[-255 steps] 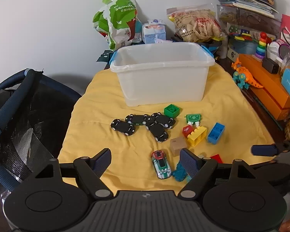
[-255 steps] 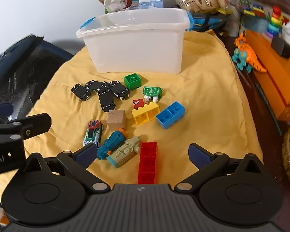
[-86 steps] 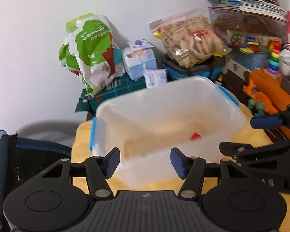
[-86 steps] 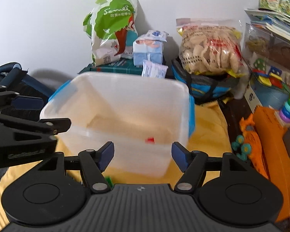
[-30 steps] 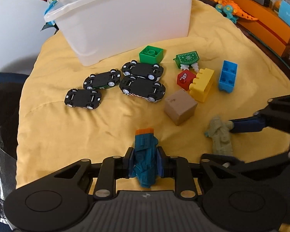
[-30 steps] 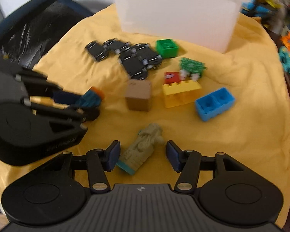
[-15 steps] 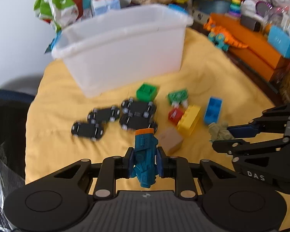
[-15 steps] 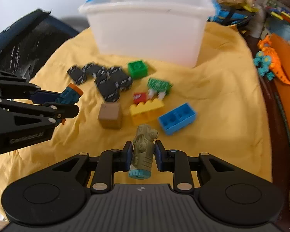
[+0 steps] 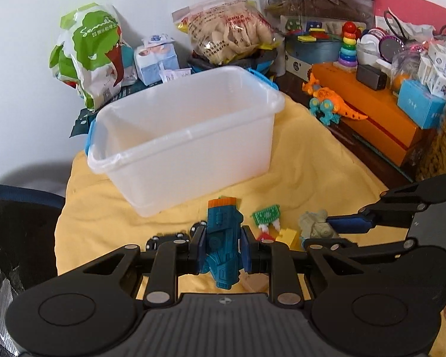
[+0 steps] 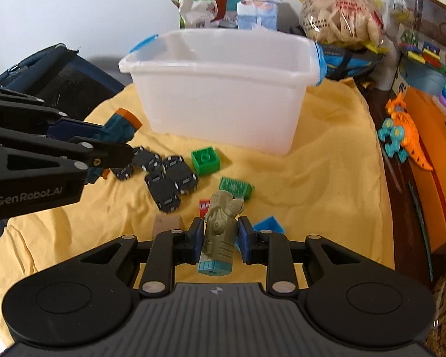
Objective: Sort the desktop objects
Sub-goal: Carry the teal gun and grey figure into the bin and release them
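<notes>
Above the yellow cloth [image 9: 312, 160], before the white bin [image 9: 187, 136], my left gripper [image 9: 222, 245] clamps the teal toy [image 9: 223, 238]; my right gripper [image 10: 218, 238] clamps the grey-green toy [image 10: 221, 226].

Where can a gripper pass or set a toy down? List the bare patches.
Bare yellow cloth lies right of the green brick, between the white bin and the cloth's right edge. A second patch lies on the left, before the black cars. The toy cluster in the middle is crowded.
</notes>
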`<action>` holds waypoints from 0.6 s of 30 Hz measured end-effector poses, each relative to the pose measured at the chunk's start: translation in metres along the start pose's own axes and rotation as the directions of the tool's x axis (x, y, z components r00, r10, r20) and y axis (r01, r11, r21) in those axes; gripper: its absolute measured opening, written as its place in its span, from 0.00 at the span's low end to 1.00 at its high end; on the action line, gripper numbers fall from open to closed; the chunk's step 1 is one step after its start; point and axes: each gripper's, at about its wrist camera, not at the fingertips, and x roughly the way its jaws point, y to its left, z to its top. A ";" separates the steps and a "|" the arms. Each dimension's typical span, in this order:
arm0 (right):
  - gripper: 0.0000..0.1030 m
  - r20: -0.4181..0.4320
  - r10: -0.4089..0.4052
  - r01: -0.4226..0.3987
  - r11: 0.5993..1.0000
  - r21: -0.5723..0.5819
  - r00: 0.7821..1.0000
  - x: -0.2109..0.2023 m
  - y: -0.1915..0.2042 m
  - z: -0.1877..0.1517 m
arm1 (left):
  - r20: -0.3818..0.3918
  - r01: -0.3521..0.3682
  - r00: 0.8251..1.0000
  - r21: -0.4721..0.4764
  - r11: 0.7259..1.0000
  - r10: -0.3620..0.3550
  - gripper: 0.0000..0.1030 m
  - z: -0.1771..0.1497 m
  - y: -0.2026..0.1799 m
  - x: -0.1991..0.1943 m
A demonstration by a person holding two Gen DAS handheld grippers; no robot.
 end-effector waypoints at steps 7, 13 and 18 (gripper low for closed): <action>0.27 0.036 -0.008 0.008 1.000 0.001 0.999 -0.004 -0.007 0.012 | 0.020 -0.010 1.000 0.008 1.000 0.010 0.26 0.016 0.000 -0.001; 0.27 0.070 -0.012 0.011 1.000 0.019 0.997 -0.005 -0.018 0.027 | 0.038 -0.021 0.999 -0.011 1.000 0.021 0.26 0.035 0.009 -0.001; 0.27 0.135 -0.028 0.027 1.000 0.009 0.991 -0.010 -0.028 0.056 | 0.082 -0.053 0.995 0.009 0.999 0.052 0.26 0.069 0.017 0.002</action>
